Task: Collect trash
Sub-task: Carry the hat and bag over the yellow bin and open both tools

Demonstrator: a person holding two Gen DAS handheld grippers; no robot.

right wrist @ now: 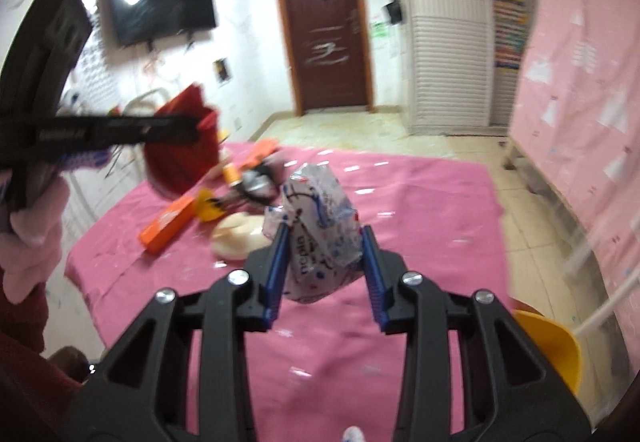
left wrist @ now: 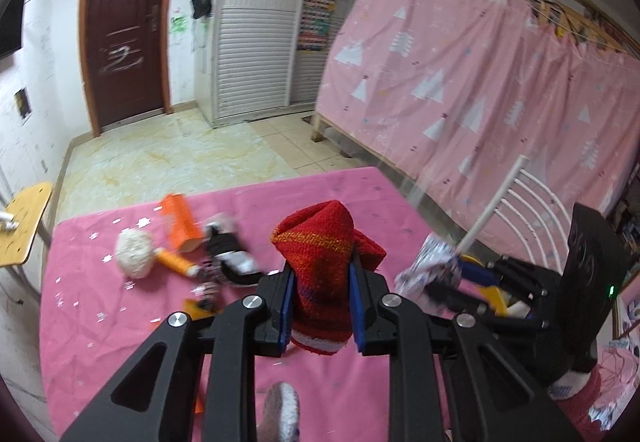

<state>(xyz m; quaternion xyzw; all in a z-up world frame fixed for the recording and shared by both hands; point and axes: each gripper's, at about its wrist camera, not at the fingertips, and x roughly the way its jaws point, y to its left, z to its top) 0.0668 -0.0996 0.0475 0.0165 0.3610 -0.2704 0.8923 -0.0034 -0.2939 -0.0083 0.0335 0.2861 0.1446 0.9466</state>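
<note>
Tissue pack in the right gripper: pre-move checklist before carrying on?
1. Right gripper pads pressing the tissue pack: ok.
2. Pack lifted clear of the pink tablecloth: ok.
3. Left gripper shut on the red knitted cloth: ok.
4. Bin or bag for the trash in view: not ok, none seen.
5. Other items still on the table, such as the orange box: not ok.
6. Picture sharpness: not ok, both views blurred.

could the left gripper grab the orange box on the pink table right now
Probably not yet. The left gripper is shut on a red knitted cloth, so its jaws are full. The orange box lies unobstructed on the pink table, so the path looks free.
</note>
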